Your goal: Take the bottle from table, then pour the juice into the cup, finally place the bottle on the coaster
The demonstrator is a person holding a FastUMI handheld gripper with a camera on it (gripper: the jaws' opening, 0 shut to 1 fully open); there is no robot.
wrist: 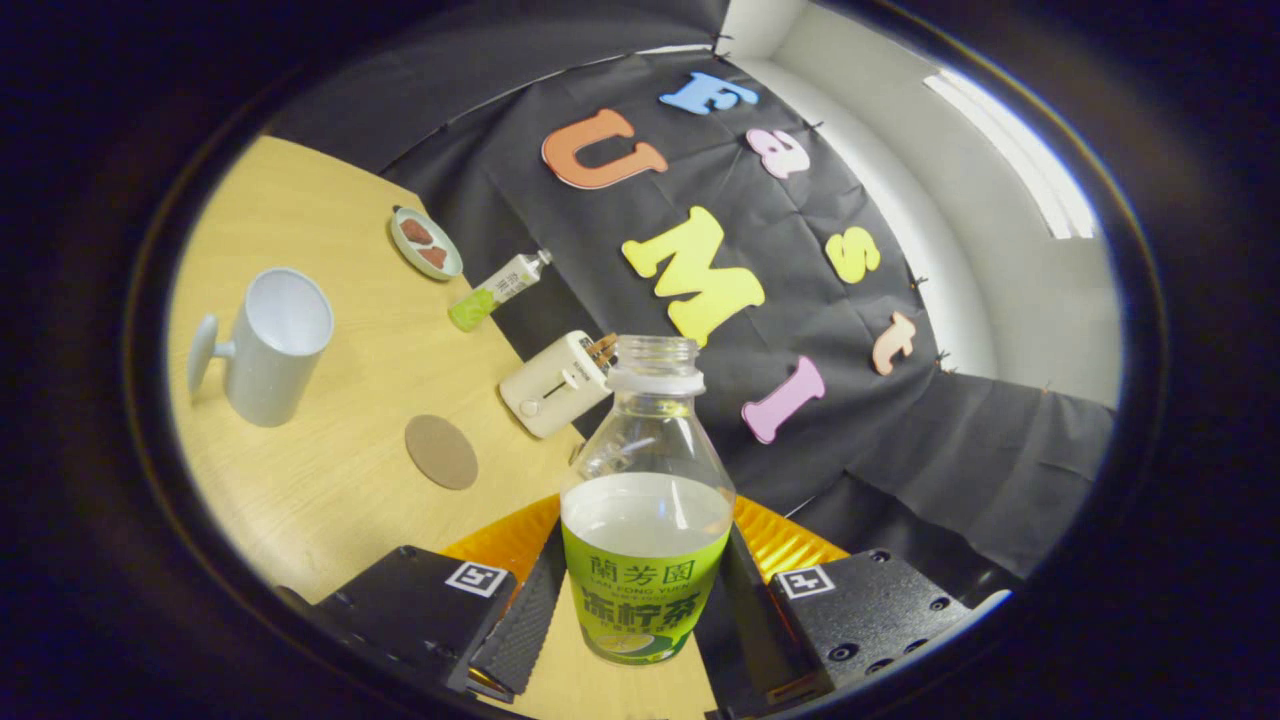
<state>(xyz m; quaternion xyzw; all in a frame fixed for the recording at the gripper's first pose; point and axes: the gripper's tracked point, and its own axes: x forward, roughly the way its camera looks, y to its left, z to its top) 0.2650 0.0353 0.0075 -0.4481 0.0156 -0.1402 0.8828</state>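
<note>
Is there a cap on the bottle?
No, the bottle, held between the fingers of the gripper, has an open neck with no cap on top.

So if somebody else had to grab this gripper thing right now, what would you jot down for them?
Gripper: shut on the juice bottle, one finger on each side of its green label. The bottle is uncapped, partly full and lifted, the view tilted against the table.
White cup: beyond the fingers on the table, looks empty.
Round brown coaster: between cup and fingers, bare.
Also on the table: toaster, a second small bottle, a small plate of snacks.
Done: bottle taken.
Left: pour into the cup, then stand the bottle on the coaster.
</note>
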